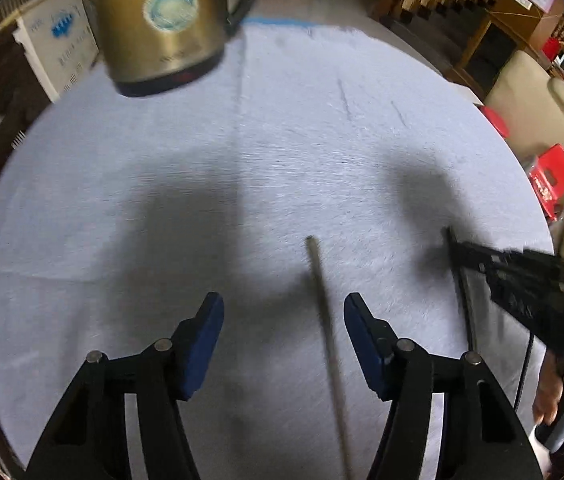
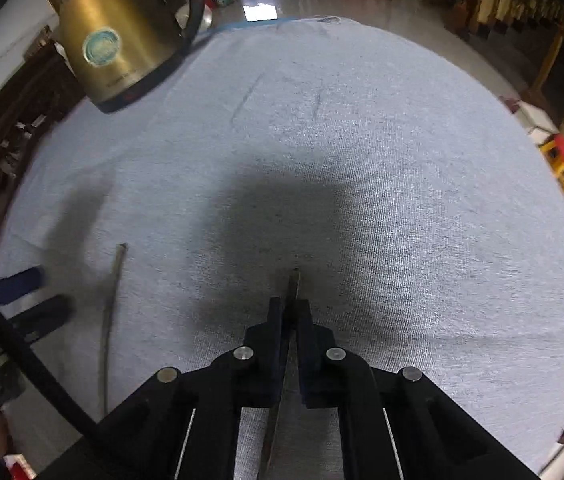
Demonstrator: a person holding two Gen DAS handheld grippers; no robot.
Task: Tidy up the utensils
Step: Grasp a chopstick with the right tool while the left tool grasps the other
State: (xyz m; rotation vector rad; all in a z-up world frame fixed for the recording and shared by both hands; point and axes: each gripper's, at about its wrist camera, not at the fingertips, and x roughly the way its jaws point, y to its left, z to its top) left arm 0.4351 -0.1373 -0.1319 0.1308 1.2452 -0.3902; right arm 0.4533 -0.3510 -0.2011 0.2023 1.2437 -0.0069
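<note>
A thin grey chopstick (image 1: 327,332) lies on the light towel (image 1: 282,152), between the blue pads of my left gripper (image 1: 283,312), nearer the right pad. The left gripper is open and holds nothing. The same chopstick shows at the left of the right wrist view (image 2: 110,312). My right gripper (image 2: 293,308) is shut on a second chopstick (image 2: 293,284), whose tip pokes out past the fingertips just above the towel (image 2: 401,200). In the left wrist view the right gripper (image 1: 451,240) is at the right with that chopstick (image 1: 466,300) below it.
A brass-coloured electric kettle (image 1: 162,28) stands at the back left of the round table; it also shows in the right wrist view (image 2: 114,48). A black cable (image 2: 22,352) crosses the lower left. Chairs (image 1: 533,96) and red stools (image 1: 553,180) stand beyond the right edge.
</note>
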